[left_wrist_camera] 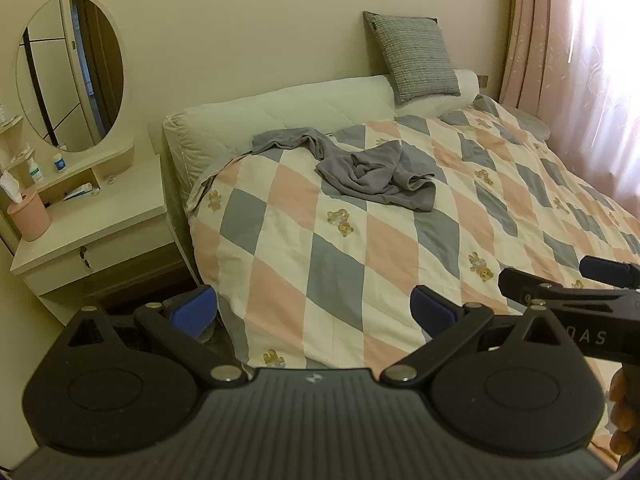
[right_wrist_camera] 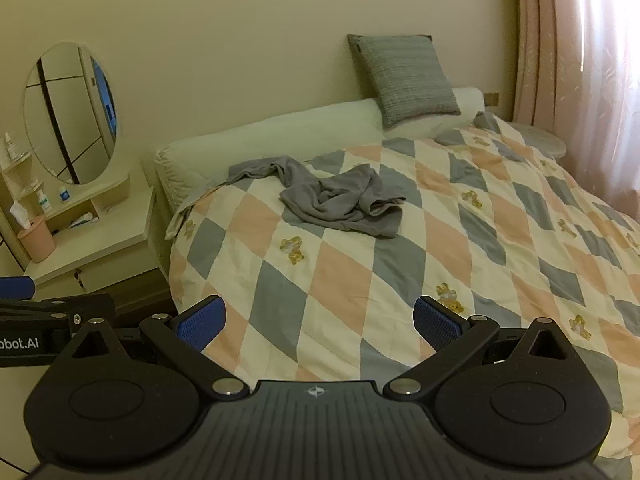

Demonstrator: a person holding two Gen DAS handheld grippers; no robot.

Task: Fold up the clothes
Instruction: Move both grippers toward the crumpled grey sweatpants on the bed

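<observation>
A crumpled grey garment [left_wrist_camera: 372, 174] [right_wrist_camera: 340, 200] lies in a heap on the checked quilt [left_wrist_camera: 360, 264] [right_wrist_camera: 400, 264], toward the head of the bed, one part trailing left to the white headboard cushion. My left gripper [left_wrist_camera: 314, 312] is open, held over the quilt's near corner, well short of the garment, nothing between its blue pads. My right gripper [right_wrist_camera: 320, 322] is also open and empty, over the quilt's near edge. In the left wrist view the right gripper's body juts in from the right side, with a hand [left_wrist_camera: 622, 416] below it.
A grey cushion [left_wrist_camera: 414, 56] [right_wrist_camera: 404, 76] leans on the wall at the bed's head. A white dresser [left_wrist_camera: 92, 220] [right_wrist_camera: 92, 236] with an oval mirror, a pink tissue holder [left_wrist_camera: 29, 216] and small bottles stands left of the bed. Pink curtains [left_wrist_camera: 576, 60] hang along the right.
</observation>
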